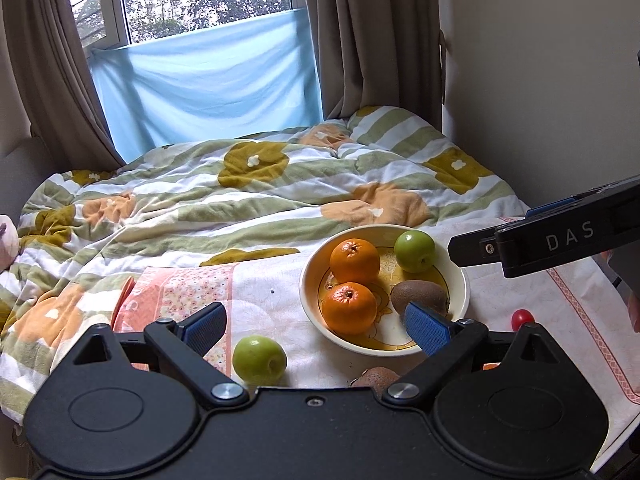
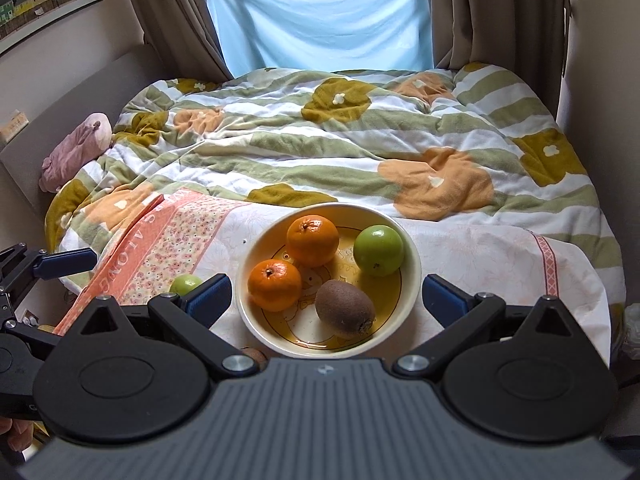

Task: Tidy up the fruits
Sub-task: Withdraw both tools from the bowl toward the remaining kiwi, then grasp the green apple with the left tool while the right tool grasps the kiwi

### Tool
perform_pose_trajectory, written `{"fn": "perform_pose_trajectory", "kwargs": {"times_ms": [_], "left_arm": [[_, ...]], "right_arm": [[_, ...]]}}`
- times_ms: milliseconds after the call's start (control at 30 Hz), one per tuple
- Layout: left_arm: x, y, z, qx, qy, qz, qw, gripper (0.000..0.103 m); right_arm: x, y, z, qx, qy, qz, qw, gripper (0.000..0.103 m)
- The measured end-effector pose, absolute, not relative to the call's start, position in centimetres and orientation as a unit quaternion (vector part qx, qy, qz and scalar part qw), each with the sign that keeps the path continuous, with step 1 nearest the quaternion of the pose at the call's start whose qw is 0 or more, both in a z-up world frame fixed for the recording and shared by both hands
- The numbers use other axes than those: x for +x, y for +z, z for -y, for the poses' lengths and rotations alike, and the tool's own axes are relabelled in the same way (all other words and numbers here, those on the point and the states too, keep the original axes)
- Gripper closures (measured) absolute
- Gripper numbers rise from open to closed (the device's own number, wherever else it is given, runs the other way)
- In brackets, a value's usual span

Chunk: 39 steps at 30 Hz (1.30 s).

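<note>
Your bed point(image 2: 320, 128) fills most of both views, with the striped floral duvet point(image 1: 260, 184) on it and a white-and-pink cloth point(image 2: 480, 256) spread over the near end. The bowl point(image 2: 412, 288) sits on that cloth and holds four fruits. In your right wrist view the kiwi point(image 2: 345, 308) lies at the near side with its long axis running from upper left to lower right, stubby end pointing toward the lower right rim. The green apple point(image 2: 378, 251) sits at the far right of the bowl, touching the rim. One orange point(image 2: 313, 241) is at the back and the second orange point(image 2: 274, 285) at the left, both stem side up.

Outside the bowl, a loose green apple point(image 1: 259, 360) rests on the cloth just left of it, a second kiwi point(image 1: 376, 376) peeks out over your left tool's body, and a small red fruit point(image 1: 521, 319) lies off to the right; can't tell what kind.

Your left tool point(image 1: 316, 328) is spread wide and grips nothing; its right pad overlaps the bowl's near rim in the picture, contact unclear. Your right tool point(image 2: 326, 300) is also wide apart, empty, its pads flanking the bowl.
</note>
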State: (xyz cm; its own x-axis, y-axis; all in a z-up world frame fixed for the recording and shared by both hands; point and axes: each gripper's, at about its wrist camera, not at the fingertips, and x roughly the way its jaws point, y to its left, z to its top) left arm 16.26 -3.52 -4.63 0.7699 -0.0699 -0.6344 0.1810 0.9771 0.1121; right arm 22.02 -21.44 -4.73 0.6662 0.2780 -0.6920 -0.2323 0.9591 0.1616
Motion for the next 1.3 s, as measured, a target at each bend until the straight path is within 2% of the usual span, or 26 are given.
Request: {"fn": "perform_pose_trajectory", "kwargs": {"times_ms": [300,600,900,1300], "left_arm": [[13.8,-3.6,1.6,0.076,-0.049,-0.321,0.943,0.005],[14.1,-4.3,-2.4,0.073,-0.078,-0.327,0.939,0.005],[16.6,-7.1,-5.9,0.082,-0.149,-0.343,0.924,0.006],[22.7,-12.6,-7.6,0.093,-0.218,-0.375,0.896,0.016]], "right_arm": [[18.6,-3.2,20.8,0.027,0.124,-0.373,0.919,0.0],[16.3,-4.3,18.2,0.066,0.09,-0.387,0.915,0.0],[15.3,-6.7,14.2,0.108,0.032,-0.387,0.915,0.0],[16.5,-11.9,10.4,0.15,-0.029,-0.393,0.907,0.0]]}}
